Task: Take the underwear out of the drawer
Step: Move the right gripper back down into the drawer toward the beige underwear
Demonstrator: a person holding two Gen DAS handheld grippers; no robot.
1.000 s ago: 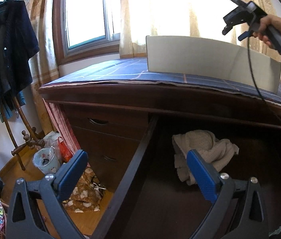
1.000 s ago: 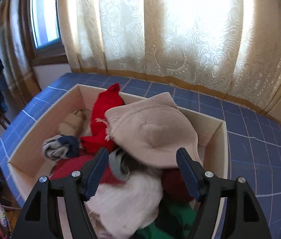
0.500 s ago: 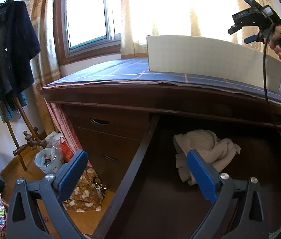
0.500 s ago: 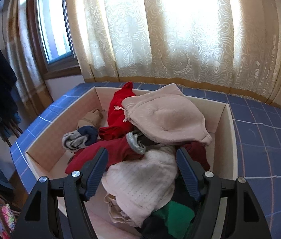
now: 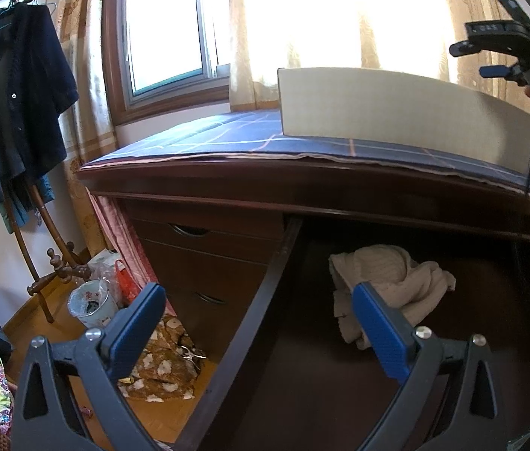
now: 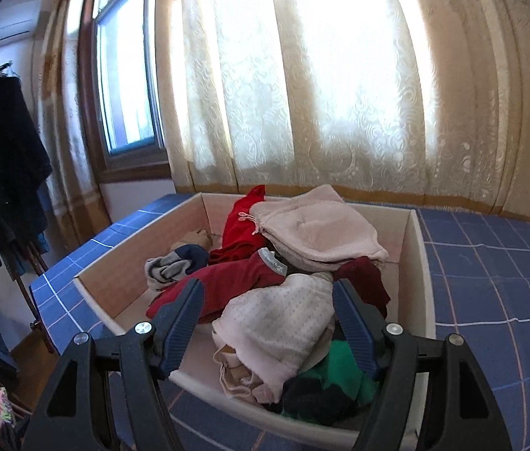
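Note:
A dark wooden drawer (image 5: 265,293) stands pulled out under the desk top. One crumpled cream garment (image 5: 389,282) lies inside it toward the back. My left gripper (image 5: 261,300) hangs open over the drawer's left wall, short of the garment, with nothing between its fingers. In the right wrist view my right gripper (image 6: 268,297) is open and empty in front of a white box (image 6: 421,263) piled with red, pink, cream and green clothes (image 6: 283,282). That gripper (image 5: 490,56), held by a hand, shows at the upper right of the left wrist view.
The box (image 5: 396,112) sits on a blue checked cloth (image 6: 509,300) covering the desk top, before curtains and a window. Shut drawers (image 5: 197,233) are to the left. A coat stand with a dark jacket (image 5: 12,97), a cup and bags stand on the floor at left.
The right gripper has drawn back from the box and tilted up, so more curtain and the box's near wall now show. The left gripper has stayed put.

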